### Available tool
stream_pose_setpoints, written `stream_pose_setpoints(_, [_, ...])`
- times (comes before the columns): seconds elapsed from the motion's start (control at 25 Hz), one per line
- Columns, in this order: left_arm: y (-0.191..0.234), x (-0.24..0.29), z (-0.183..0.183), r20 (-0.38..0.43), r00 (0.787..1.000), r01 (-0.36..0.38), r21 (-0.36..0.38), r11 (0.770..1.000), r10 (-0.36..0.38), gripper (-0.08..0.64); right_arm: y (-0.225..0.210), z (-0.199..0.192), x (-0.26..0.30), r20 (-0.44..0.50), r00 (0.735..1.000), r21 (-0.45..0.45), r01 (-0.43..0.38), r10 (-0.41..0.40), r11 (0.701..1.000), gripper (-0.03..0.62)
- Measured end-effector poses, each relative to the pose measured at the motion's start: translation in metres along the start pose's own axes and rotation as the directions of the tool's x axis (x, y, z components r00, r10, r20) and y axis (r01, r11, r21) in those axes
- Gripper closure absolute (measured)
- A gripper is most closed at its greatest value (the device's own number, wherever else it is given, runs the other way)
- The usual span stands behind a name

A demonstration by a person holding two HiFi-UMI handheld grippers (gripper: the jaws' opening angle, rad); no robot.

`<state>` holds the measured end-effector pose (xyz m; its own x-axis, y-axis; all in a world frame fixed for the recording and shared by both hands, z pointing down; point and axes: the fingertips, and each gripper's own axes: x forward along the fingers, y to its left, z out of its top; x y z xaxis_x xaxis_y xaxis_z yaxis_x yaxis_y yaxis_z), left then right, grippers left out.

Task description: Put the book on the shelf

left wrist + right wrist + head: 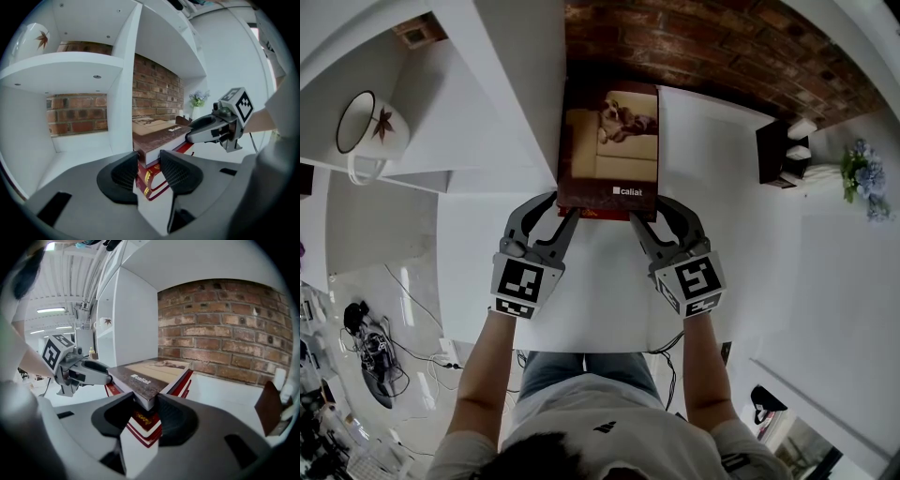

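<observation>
We are holding the book (609, 150) flat and cover up, straight ahead of us at twelve o'clock, inside the wide bay of the shelf (750, 216). It is lying on, or just above, a small stack of red books (605, 215); we cannot tell whether its weight is already resting on them. Its far edge is pointing at the brick wall (694, 47) behind the bay. Its left edge is running just beside the white divider (520, 84).

We are gripping it by its two near corners, and we judge this is for steadiness, since a broad, thick hardback is apt to twist when held from one side only. The left gripper (565, 206) is sitting at the book's seven o'clock corner, its jaws pinching that corner with a pad on each of the two edges that meet there. The right gripper (647, 210) is doing the same at the five o'clock corner, its jaws standing wide yet pressing on the thick block of pages. Both are angling inward and slightly downward, so we are carrying the book level.

Taking only the near corners is leaving the far part free to go in over the stack. We are judging the placing as nearly done, with only squaring the book over the red books and letting go left. The mug (367, 127) at ten o'clock and the flowers (862, 173) at two o'clock are standing well apart, so nothing is crowding us.
</observation>
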<state>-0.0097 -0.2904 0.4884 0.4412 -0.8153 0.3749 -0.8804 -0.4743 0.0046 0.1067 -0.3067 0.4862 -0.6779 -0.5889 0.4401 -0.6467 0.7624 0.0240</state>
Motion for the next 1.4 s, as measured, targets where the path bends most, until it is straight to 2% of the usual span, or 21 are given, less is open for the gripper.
stream_pose_setpoints(0.84, [-0.031, -0.028, 0.024, 0.059, 0.998, 0.013, 0.036, 0.999, -0.015, 0.408, 0.012, 0.017, -0.048, 0.063, 0.997, -0.008, 0.041, -0.04, 0.999, 0.437])
stream_pose_setpoints(1.4, [-0.074, -0.068, 0.029, 0.097, 0.995, 0.014, 0.046, 0.999, -0.018, 0.407, 0.038, 0.013, -0.103, 0.09, 0.994, -0.006, 0.067, -0.066, 0.998, 0.437])
